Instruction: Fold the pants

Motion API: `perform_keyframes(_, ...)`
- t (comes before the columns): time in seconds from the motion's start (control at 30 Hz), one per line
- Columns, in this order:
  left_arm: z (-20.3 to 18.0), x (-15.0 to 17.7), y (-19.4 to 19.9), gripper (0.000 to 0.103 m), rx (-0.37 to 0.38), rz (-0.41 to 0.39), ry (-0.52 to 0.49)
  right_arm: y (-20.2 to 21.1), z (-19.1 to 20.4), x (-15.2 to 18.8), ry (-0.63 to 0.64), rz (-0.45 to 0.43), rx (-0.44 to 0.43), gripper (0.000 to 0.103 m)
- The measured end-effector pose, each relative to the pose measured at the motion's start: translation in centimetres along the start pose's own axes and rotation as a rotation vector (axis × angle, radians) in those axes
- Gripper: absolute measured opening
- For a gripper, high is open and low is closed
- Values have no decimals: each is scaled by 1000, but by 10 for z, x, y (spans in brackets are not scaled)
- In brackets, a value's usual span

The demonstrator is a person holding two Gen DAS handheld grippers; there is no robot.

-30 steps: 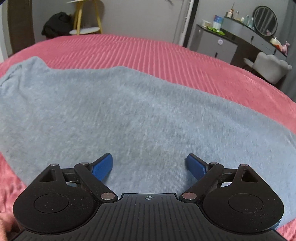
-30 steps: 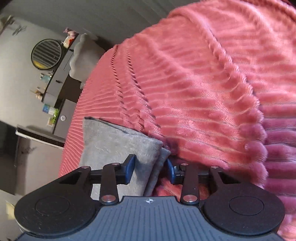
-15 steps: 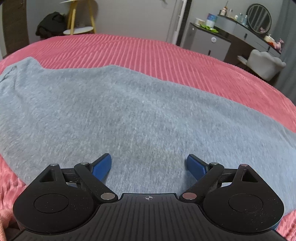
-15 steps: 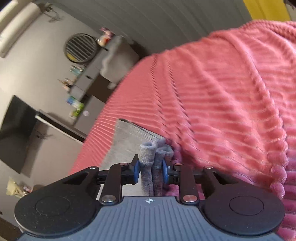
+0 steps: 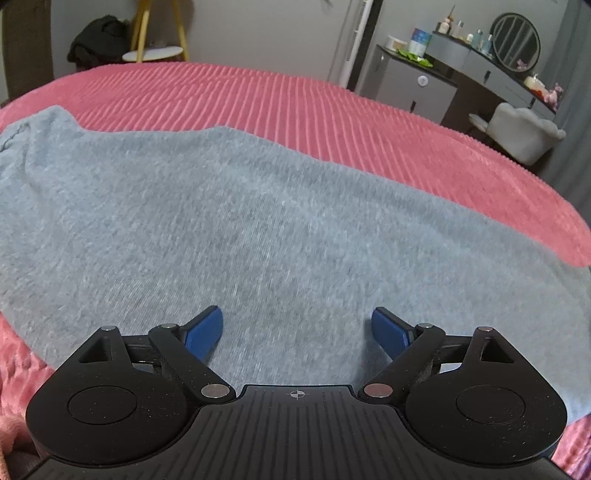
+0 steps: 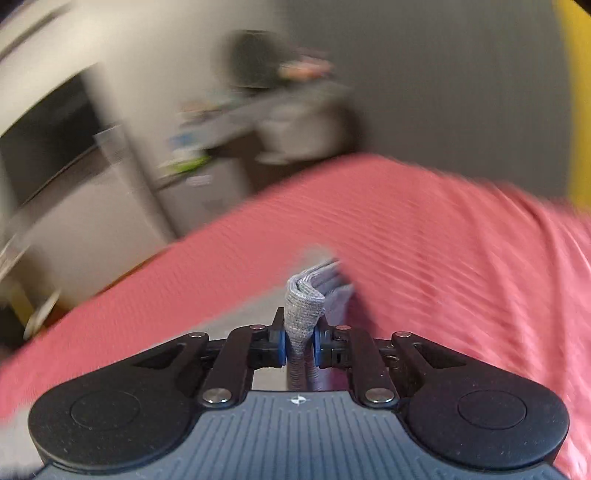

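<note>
- Biggest thing going: the bed, dressed in a ribbed pink bedspread (image 5: 295, 107) that runs wall to wall across both views.
- Spread flat on that bedspread are the grey pants (image 5: 258, 229), filling the middle of the left wrist view from its left edge to its right edge, pink showing beyond them and at the near corners.
- Beyond the bedspread's far right edge stands a dark dressing table (image 5: 476, 70) with a round mirror (image 5: 516, 36) on top and small bottles beside it.
- Just in front of that table, a pale upholstered chair (image 5: 524, 129), off the bedspread's right corner.
- Past the bedspread's far left edge, a yellow-legged stand (image 5: 157, 35) with a dark bundle (image 5: 98, 42) next to it.
- Nothing lies between the claws and the cloth.
- Left gripper (image 5: 295, 332) hovers over the pants with its blue pads wide apart and easing inward; only flat cloth shows between them, not pinched.
- Right gripper (image 6: 300, 341) is squeezing in on a folded hem of the pants (image 6: 304, 314), the cloth bunched up between the pads and lifted off the bedspread (image 6: 443, 240).
- That right view is heavily smeared; the room behind the bedspread is too blurred to read.
</note>
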State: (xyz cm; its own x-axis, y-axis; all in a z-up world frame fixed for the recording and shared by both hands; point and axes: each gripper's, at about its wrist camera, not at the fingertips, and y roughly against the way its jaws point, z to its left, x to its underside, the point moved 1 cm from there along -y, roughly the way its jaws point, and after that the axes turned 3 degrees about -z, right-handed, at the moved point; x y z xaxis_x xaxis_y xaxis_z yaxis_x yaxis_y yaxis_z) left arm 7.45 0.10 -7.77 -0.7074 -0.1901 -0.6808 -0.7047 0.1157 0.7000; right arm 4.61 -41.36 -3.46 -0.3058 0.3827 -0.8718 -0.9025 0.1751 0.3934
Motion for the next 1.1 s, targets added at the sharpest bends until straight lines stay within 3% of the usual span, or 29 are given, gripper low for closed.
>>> perform_keyframes(0.1,1,-5,7,89,57,-6,42,-3,73,25,155,100,-217,14)
perform_keyframes(0.2,-3,-6,13,89,125,-4,66,-20,122,73,268,225,-316,26)
perform_keyframes(0.3,-9,-4,16,89,172,7,39,-47,133,112,160,457,-373,41)
perform_keyframes(0.33,-12,-4,17,89,187,10,27,-45,130,116,106,471,-384,47)
perform_keyframes(0.37,-16,-3,16,89,203,15,15,-41,124,114,64,447,-397,49)
perform_keyframes(0.43,-25,-3,12,87,237,29,-3,-30,98,101,-76,380,-409,68)
perform_keyframes(0.5,-40,-2,6,86,286,53,-21,-23,62,95,-232,323,-359,73)
perform_keyframes(0.57,-57,0,0,83,328,81,-40,-26,35,98,-281,345,-225,69)
perform_keyframes(0.63,-76,3,-7,81,387,120,-64,-25,5,107,-385,357,-128,19)
perform_keyframes(0.67,-85,5,-10,78,410,138,-70,-19,-11,110,-484,326,-123,17)
perform_keyframes(0.8,-120,6,-30,75,502,212,-52,16,-37,114,-602,142,-79,20)
perform_keyframes(0.97,-150,12,-80,76,556,384,64,8,-42,118,-635,188,-109,23)
perform_keyframes(1.07,-163,14,-96,85,596,420,136,2,-41,117,-654,176,-148,36)
perform_keyframes(1.1,-168,14,-98,83,617,426,143,3,-44,118,-667,169,-169,41)
